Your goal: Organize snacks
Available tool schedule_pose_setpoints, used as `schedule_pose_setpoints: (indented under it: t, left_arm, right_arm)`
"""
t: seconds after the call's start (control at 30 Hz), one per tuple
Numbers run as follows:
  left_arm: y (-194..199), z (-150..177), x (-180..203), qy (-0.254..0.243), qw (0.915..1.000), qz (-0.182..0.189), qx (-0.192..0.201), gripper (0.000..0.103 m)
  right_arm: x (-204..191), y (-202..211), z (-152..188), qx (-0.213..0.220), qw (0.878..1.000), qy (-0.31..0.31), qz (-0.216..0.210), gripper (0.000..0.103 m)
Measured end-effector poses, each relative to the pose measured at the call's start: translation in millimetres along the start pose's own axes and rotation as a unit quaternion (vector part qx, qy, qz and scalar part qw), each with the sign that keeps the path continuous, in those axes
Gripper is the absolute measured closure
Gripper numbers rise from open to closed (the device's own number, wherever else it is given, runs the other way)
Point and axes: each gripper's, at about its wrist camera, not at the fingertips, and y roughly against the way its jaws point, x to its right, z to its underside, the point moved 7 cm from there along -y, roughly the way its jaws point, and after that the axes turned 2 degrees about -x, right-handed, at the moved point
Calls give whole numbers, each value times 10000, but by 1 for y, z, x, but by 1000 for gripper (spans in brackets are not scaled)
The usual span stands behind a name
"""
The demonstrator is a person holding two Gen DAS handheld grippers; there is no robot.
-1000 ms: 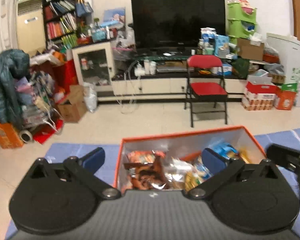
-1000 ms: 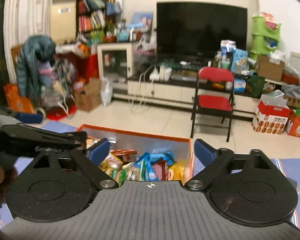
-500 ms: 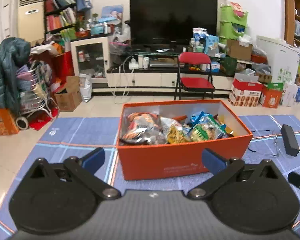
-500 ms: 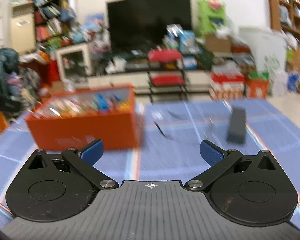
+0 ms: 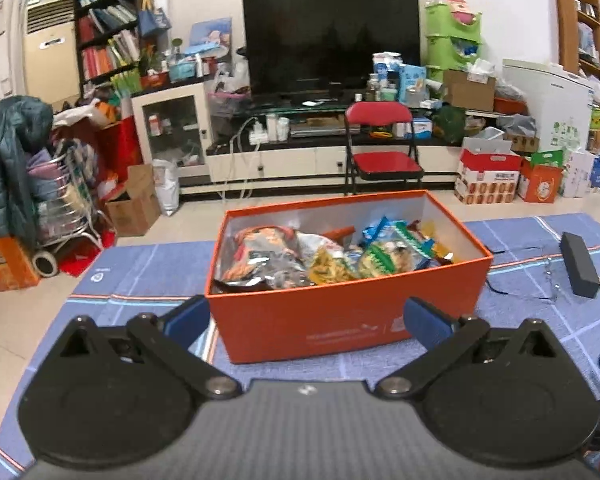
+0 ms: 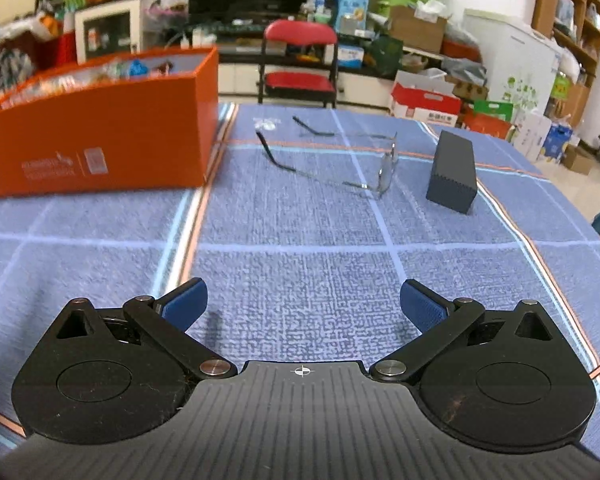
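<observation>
Looking along our left gripper (image 5: 306, 318), we see its blue pads spread wide with nothing between them, held just short of the near wall of the orange box (image 5: 348, 308). That box stands open on the blue checked tablecloth (image 5: 140, 272), and the snacks (image 5: 332, 254) lie heaped inside it: crinkled packets in orange, silver, yellow, green and blue, filling it to about the rim. Off to the right on the cloth lies a dark rectangular case (image 5: 579, 264), well apart from the box, with a pair of thin-framed glasses (image 5: 516, 276) between the two, hard to make out in this view. Our right gripper (image 6: 303, 306) also stands wide open; its jaws have just finished opening and they hold nothing, with only bare tablecloth (image 6: 300, 248) between the pads. From this view the orange box (image 6: 100, 136) sits up and to the left, its packets (image 6: 136, 68) only just showing over the edge and blurred. Ahead of the right gripper the glasses (image 6: 332, 156) rest unfolded on the cloth, their temples pointing toward the box, and the dark case (image 6: 454, 170) lies just beside them on the right, apart from them. Beyond the table a red folding chair (image 5: 384, 140) stands before a black television (image 5: 332, 40).
</observation>
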Motion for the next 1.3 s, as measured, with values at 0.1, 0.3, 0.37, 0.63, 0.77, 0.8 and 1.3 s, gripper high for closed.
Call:
schedule_pose_setpoints:
  t: [0.1,0.3,0.37,0.63,0.77,0.8,1.3]
  left_arm:
    - [-1,2,1,51,9999,34,-144,0]
    - [-6,7,1,41,9994,33,-334,1]
    - [-4,1,-1,145,9995,2,-288,1]
    - [8,-17,0,316,9994,150,-16,0]
    - [4,-15,-8,102,9999,-107,-35,1]
    - [5,-16,-12,126,9998,-150,-7,1]
    - [3,-17,-91,653,9937,-912,-75,1]
  right_arm:
    - [1,-11,1,-142,9999,-10,93,8]
    - [6,-15,3,53,9996,-286,-31,8]
    - [7,-17,4,32,9990,-419,-125,8]
    - [5,-18,2,-166,9978,-566,-298,8]
    - [-16,32,-46,639,9969,-425,-195,8]
    - [-28,51,-64,951,9950,-265,-123,8]
    - [-157,75,-135,332,9979,81,-556,8]
